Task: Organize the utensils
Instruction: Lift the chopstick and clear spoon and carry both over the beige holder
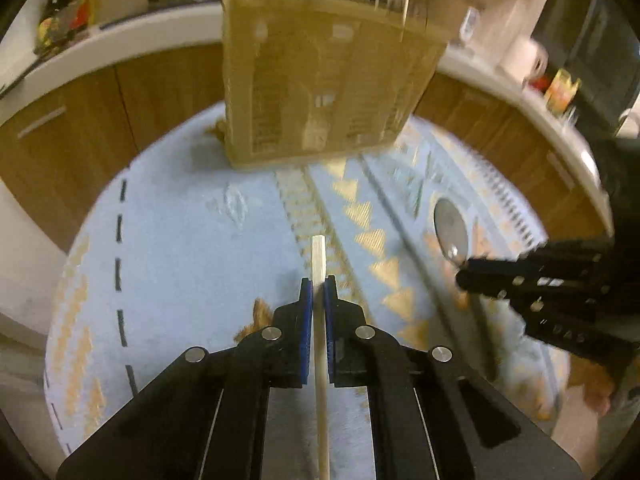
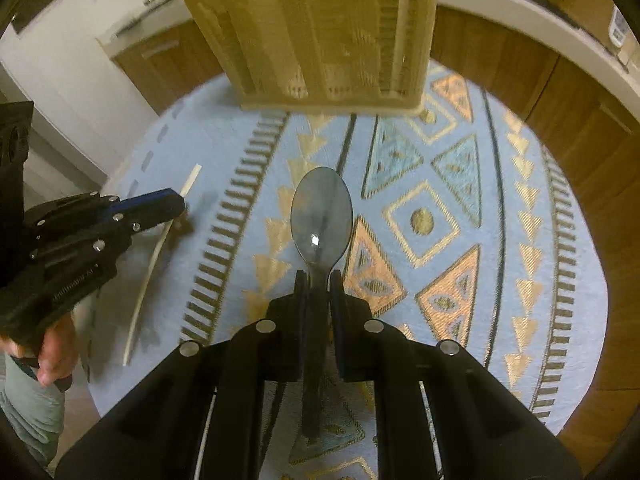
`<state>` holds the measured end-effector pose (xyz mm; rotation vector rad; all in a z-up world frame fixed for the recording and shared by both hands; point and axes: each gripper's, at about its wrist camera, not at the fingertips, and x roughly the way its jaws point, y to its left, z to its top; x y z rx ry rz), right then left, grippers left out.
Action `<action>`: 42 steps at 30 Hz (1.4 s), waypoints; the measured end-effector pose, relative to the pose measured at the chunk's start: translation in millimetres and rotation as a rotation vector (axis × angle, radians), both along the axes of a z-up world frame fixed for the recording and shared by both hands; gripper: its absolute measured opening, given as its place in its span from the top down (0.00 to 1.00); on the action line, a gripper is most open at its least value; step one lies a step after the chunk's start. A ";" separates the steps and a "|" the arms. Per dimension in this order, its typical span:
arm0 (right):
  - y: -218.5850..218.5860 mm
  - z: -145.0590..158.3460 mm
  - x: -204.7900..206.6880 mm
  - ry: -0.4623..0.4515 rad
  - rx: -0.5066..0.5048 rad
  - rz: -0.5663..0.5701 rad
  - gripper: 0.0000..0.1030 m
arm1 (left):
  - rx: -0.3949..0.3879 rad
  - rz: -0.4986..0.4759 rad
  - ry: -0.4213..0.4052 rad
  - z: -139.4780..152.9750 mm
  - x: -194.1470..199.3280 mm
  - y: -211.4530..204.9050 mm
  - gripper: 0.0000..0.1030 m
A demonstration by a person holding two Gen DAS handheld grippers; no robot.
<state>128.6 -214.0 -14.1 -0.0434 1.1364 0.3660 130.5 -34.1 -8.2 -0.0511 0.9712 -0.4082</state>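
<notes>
My left gripper (image 1: pixel 319 285) is shut on a pale chopstick (image 1: pixel 319 252) that runs lengthwise between its blue pads and pokes out past the tips. From the right wrist view the same gripper (image 2: pixel 182 204) holds the chopstick (image 2: pixel 152 264) a little above the cloth. My right gripper (image 2: pixel 319 276) is shut on the neck of a metal spoon (image 2: pixel 321 220), bowl pointing forward; the left wrist view shows that spoon (image 1: pixel 451 230) and gripper (image 1: pixel 466 274) at the right. A beige slotted utensil caddy (image 1: pixel 324 88) (image 2: pixel 328 28) stands ahead, with sticks rising from it.
A light blue patterned tablecloth (image 2: pixel 448 184) covers the round table. Wooden cabinets and a white counter (image 1: pixel 120 44) curve behind it, with bottles and jars (image 1: pixel 560 88) on top. A person's hand (image 2: pixel 54 348) grips the left tool's handle.
</notes>
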 end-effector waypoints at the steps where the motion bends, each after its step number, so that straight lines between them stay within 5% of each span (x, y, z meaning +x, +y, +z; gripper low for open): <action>1: -1.5 4.2 -0.9 -0.023 0.011 0.000 0.91 | -0.026 0.006 -0.028 7.5 -3.1 2.6 0.97; 15: -19.9 86.5 -24.0 -0.394 0.172 -0.019 0.92 | -0.223 0.118 -0.375 99.5 -24.1 20.2 0.97; 21: -25.4 116.0 -13.8 -0.456 0.217 -0.035 0.92 | -0.261 0.155 -0.461 131.5 -16.4 30.0 0.97; 30: -24.5 159.0 7.9 -0.551 0.241 -0.041 0.92 | -0.289 0.232 -0.705 200.1 2.6 31.3 0.97; 42: -28.2 174.5 50.4 -0.642 0.197 -0.088 0.91 | -0.256 0.421 -0.908 196.2 46.5 14.5 0.96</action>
